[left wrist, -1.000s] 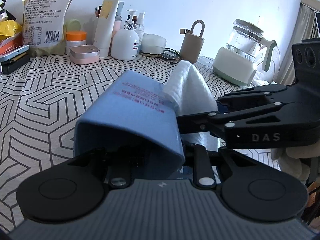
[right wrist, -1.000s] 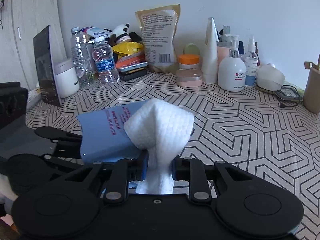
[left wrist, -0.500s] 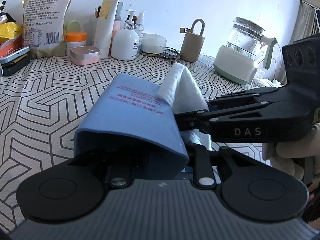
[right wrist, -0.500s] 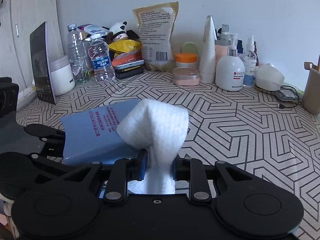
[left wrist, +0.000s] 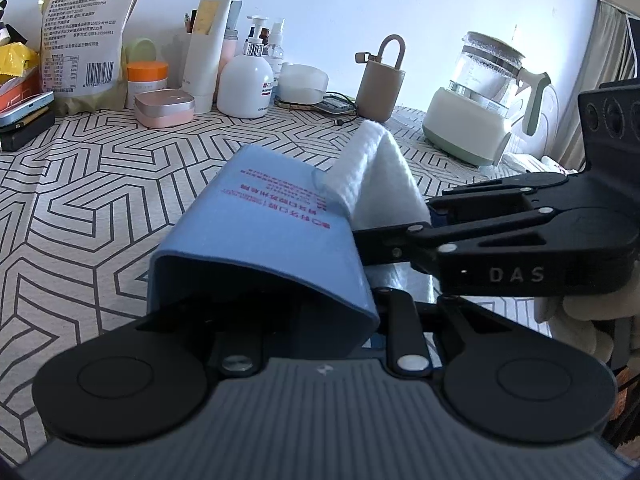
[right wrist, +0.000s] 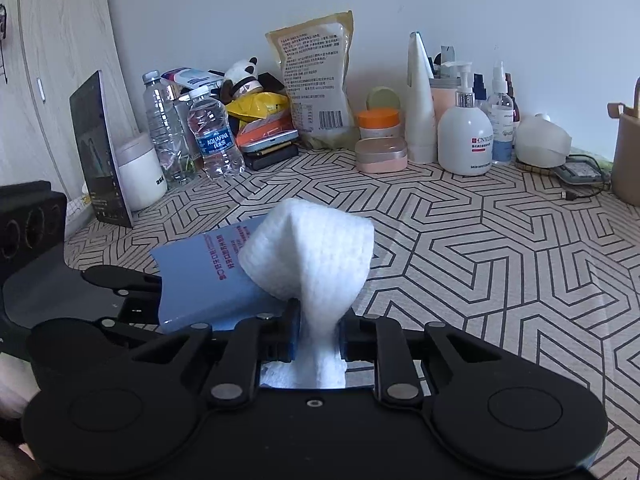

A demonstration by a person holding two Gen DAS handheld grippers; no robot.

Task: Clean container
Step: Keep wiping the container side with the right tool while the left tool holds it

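Two matte black plastic handheld grippers, pretty chunky

The right gripper [left wrist: 400, 240] has "DAS" lettering, silver rivets and scissor links, with a white knit glove [left wrist: 580, 320] behind; the left gripper [left wrist: 316, 320] has a ribbed grey body.

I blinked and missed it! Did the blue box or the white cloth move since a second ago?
Only a little. In the right wrist view the white cloth sits slightly higher and more to the right against the blue box. The right claw still pinches the cloth; the left claw still holds the box. The things on the table stayed put.
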